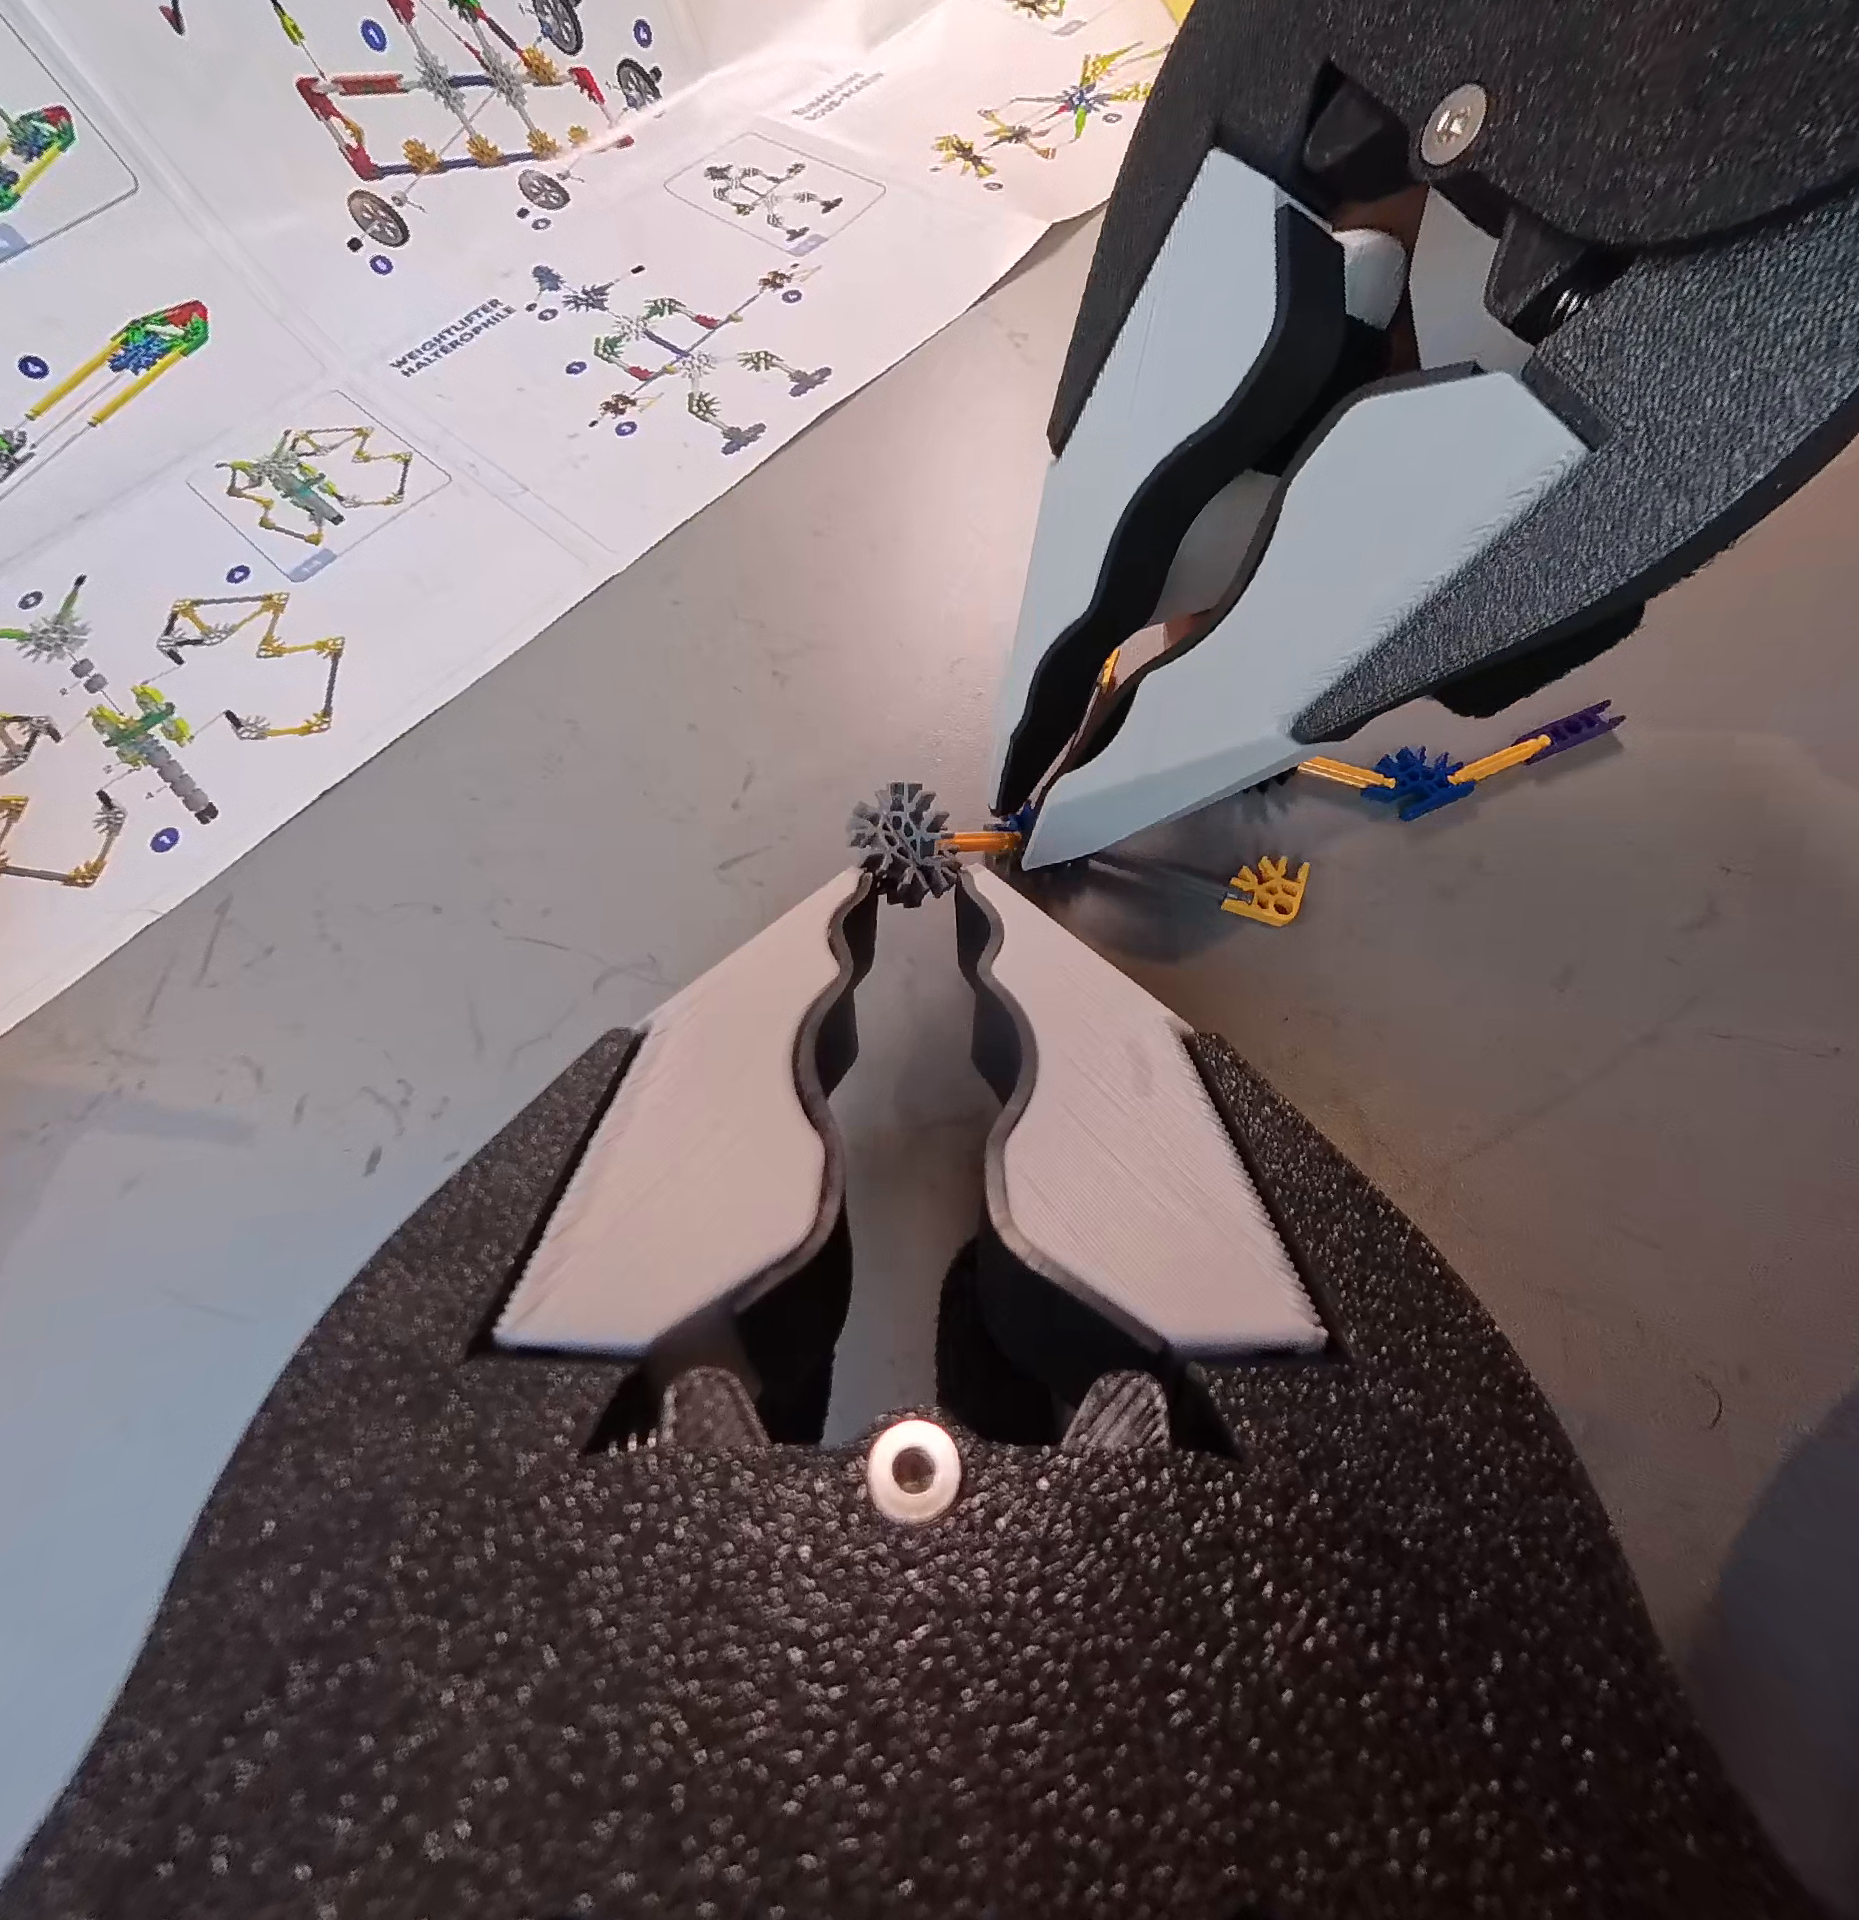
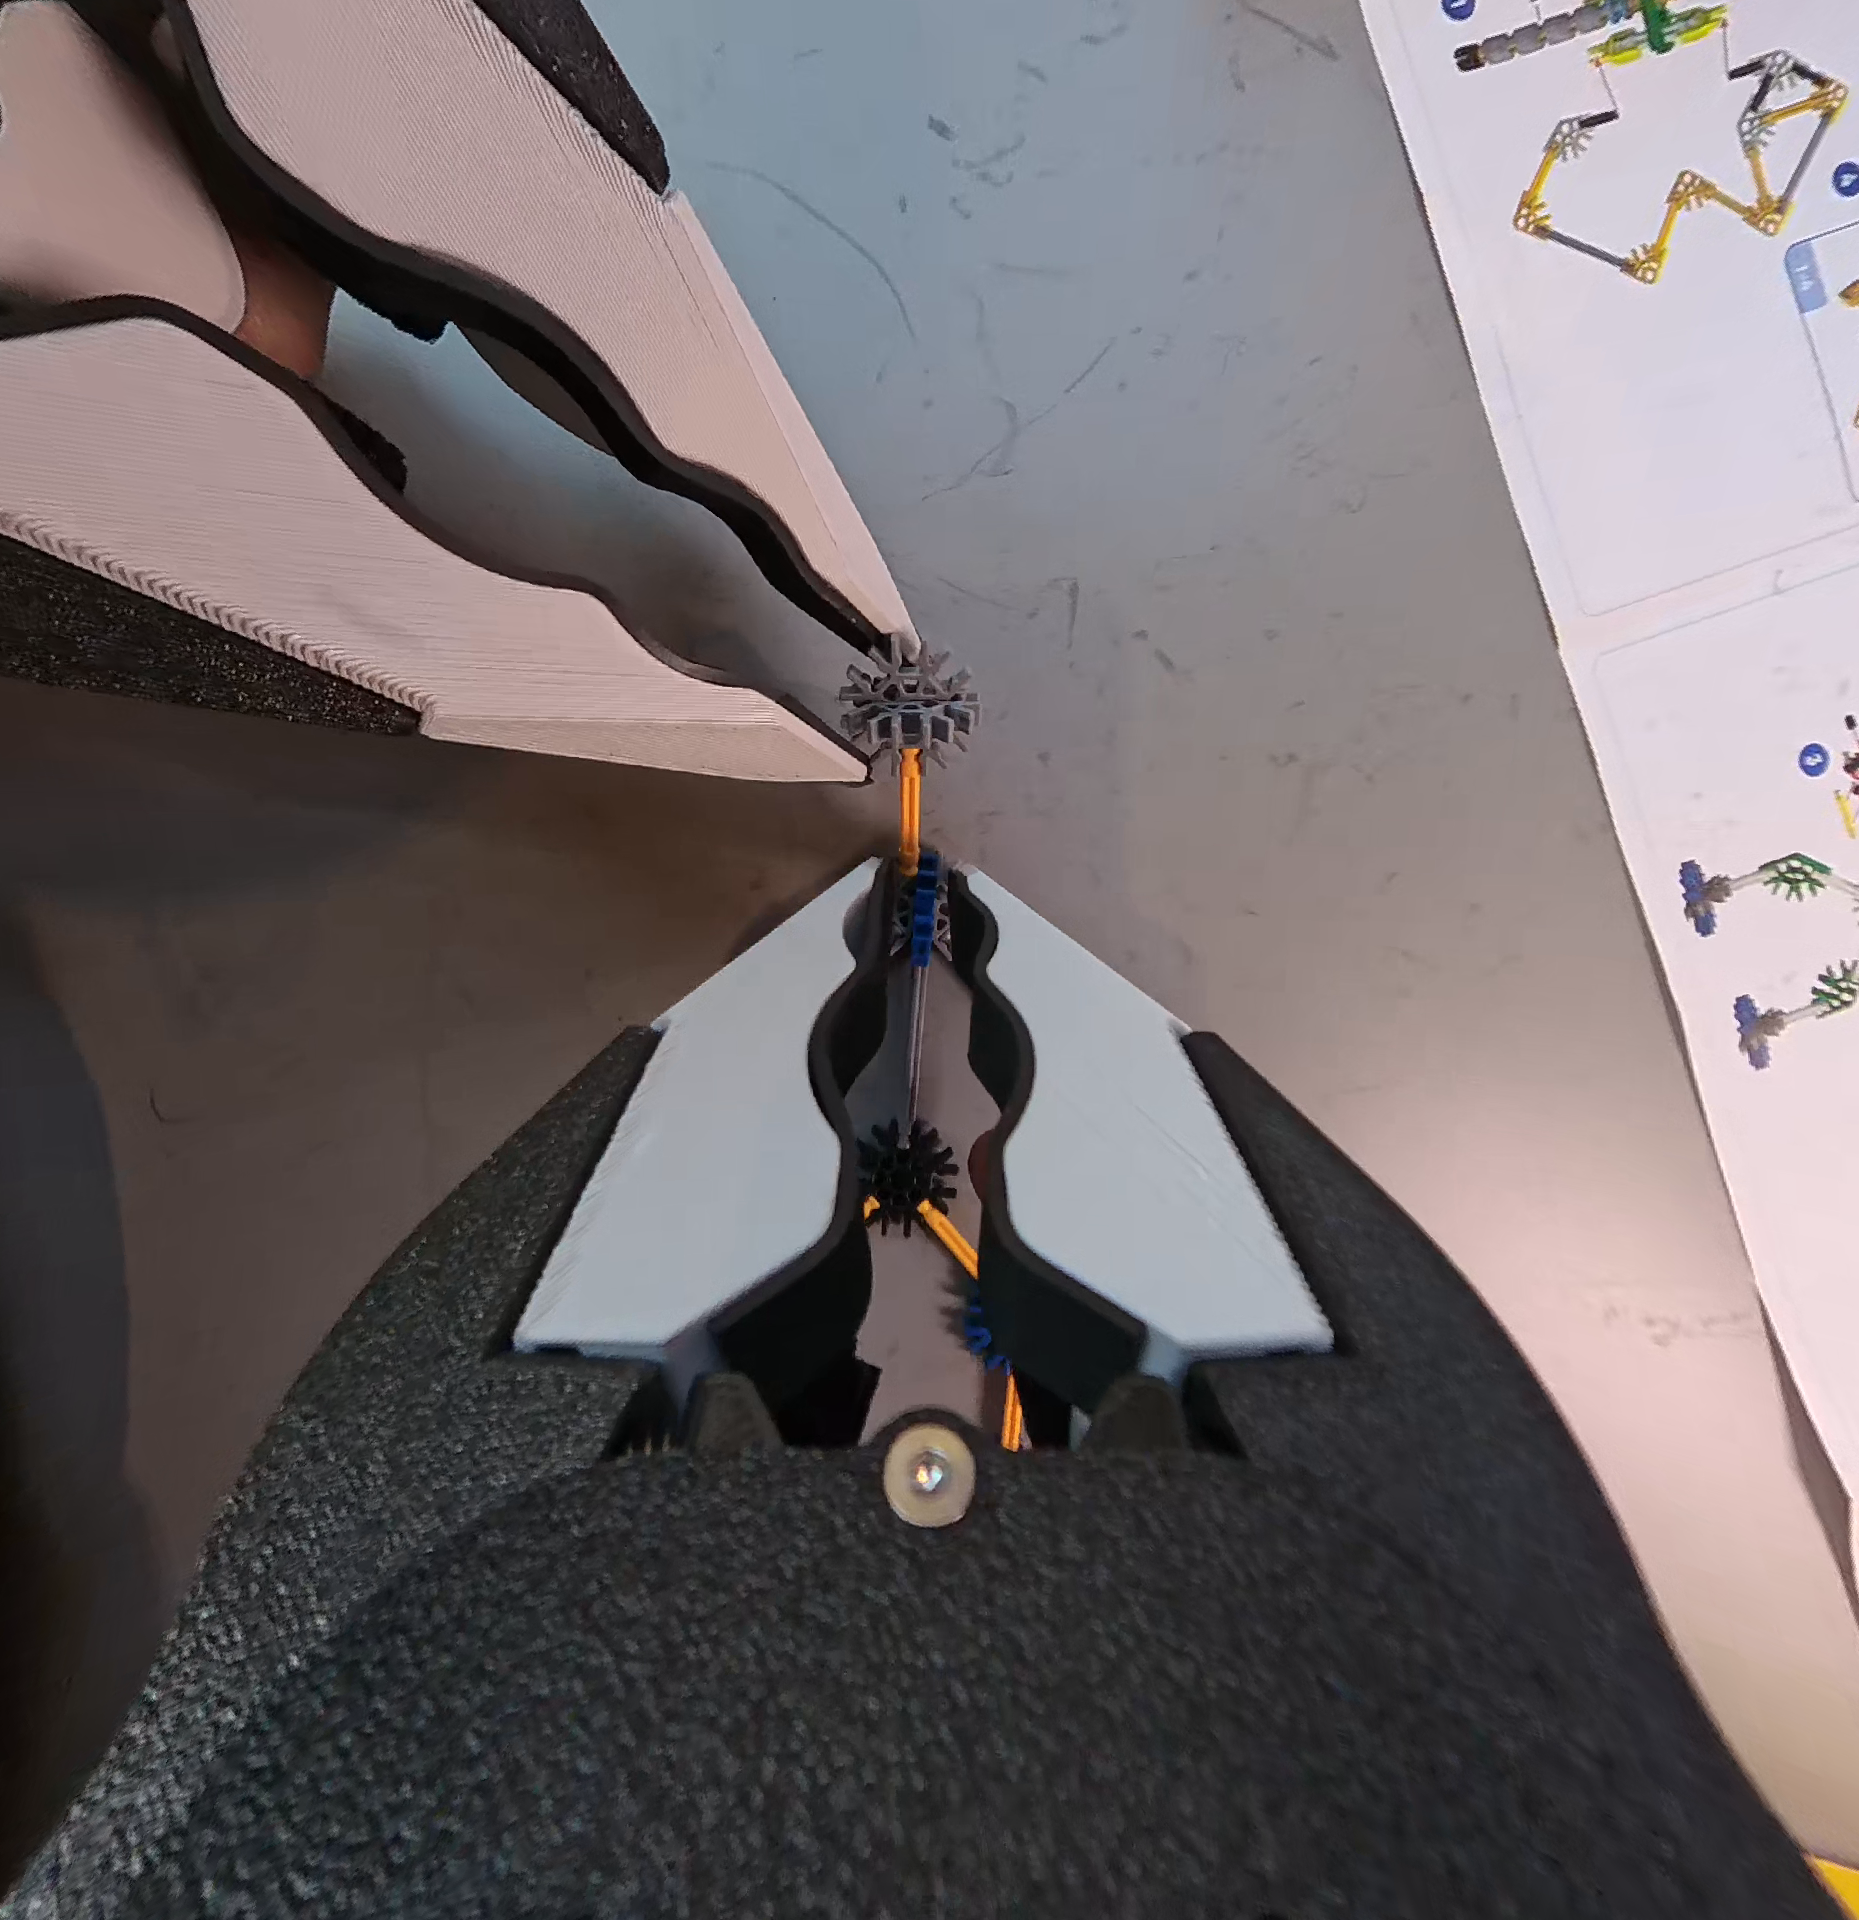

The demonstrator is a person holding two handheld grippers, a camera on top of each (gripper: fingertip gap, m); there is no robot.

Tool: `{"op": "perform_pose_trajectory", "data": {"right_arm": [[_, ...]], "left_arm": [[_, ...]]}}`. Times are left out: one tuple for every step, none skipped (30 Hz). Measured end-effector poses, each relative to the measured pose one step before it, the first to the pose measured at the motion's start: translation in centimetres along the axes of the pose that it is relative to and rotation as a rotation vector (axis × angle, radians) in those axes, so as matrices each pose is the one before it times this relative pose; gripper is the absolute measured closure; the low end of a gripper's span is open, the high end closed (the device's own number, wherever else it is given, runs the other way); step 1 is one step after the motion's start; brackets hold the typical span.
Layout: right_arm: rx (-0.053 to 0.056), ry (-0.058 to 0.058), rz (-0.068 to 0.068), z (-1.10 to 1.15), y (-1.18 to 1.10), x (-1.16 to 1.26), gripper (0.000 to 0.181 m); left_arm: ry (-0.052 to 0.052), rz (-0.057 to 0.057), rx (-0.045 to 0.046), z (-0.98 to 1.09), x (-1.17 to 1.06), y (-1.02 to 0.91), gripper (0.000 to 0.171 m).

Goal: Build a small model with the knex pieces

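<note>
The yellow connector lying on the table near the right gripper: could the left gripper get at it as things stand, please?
Probably not right now. The left gripper is shut on the grey snowflake connector, and the right gripper stands close beside the yellow connector, crowding the approach.

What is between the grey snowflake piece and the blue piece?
A short orange rod joins the grey snowflake piece to the blue piece, which the right tongs pinch. The right wrist view shows it best.

The instruction sheet [image 1: 312, 343] is cut off at ten o'clock; a blue connector [image 2: 982, 1325] (blurred) is half hidden behind the right tongs [image 2: 917, 883].
</note>
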State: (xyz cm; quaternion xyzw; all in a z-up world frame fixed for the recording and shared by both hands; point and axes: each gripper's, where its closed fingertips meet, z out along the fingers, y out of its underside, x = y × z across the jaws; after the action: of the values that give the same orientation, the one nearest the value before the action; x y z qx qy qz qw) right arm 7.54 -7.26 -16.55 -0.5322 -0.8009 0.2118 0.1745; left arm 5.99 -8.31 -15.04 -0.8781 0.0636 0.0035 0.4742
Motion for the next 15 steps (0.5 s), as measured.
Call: {"op": "perform_pose_trajectory", "data": {"right_arm": [[0.0015,-0.0006,-0.0003,0.019,-0.016,-0.007,0.173],[0.0020,-0.0006,0.0010,0.007,-0.016,-0.011,0.175],[-0.0005,0.0005,-0.0007,0.020,0.007,0.005,0.175],[-0.0004,0.0006,-0.0007,0.014,0.017,0.013,0.175],[0.0011,-0.0004,0.0005,0.014,-0.006,-0.001,0.175],[0.0006,-0.0002,-0.0002,-0.001,-0.001,-0.005,0.175],[0.0008,0.0000,-0.0010,-0.005,0.005,-0.001,0.175],[0.0010,0.0003,-0.0007,0.012,-0.004,-0.004,0.175],[0.0012,0.0004,0.0003,0.009,-0.017,0.003,0.176],[0.0020,-0.0002,0.0009,0.016,-0.012,-0.004,0.176],[0.0034,-0.0001,0.0015,0.009,-0.021,0.008,0.176],[0.0039,0.0008,0.0015,0.014,-0.033,0.012,0.176],[0.0029,0.0002,-0.0007,0.004,0.003,0.010,0.177],[0.0025,-0.0007,-0.0006,-0.005,-0.018,0.006,0.177],[0.0030,-0.0003,-0.0002,0.009,-0.023,0.000,0.178]], "left_arm": [[0.0001,-0.0004,0.00043,-0.006,-0.004,0.001,0.157],[-0.0006,0.0005,-0.00253,0.032,-0.013,0.039,0.157],[-0.0015,0.0017,-0.00060,0.014,-0.005,-0.006,0.157],[-0.0009,0.0016,0.00241,-0.009,0.006,-0.043,0.157],[-0.0007,0.0003,0.00160,0.006,-0.013,-0.031,0.157],[-0.0003,-0.0005,-0.00023,0.012,-0.002,0.006,0.157],[-0.0009,0.0001,0.00059,-0.002,-0.023,-0.015,0.157],[-0.0015,0.0013,0.00201,0.010,-0.011,-0.039,0.157],[-0.0007,0.0022,-0.00039,0.021,0.013,-0.002,0.157],[-0.0003,0.0030,-0.00347,0.050,0.030,0.042,0.157],[-0.0018,0.0037,-0.00186,0.040,0.016,0.020,0.157],[-0.0027,0.0033,-0.00004,0.011,-0.003,-0.013,0.157],[-0.0017,0.0015,-0.00046,0.012,-0.005,0.005,0.157],[-0.0004,-0.0004,-0.00030,0.011,-0.013,0.008,0.157],[-0.0001,-0.0013,-0.00003,-0.001,-0.013,0.003,0.157]]}}
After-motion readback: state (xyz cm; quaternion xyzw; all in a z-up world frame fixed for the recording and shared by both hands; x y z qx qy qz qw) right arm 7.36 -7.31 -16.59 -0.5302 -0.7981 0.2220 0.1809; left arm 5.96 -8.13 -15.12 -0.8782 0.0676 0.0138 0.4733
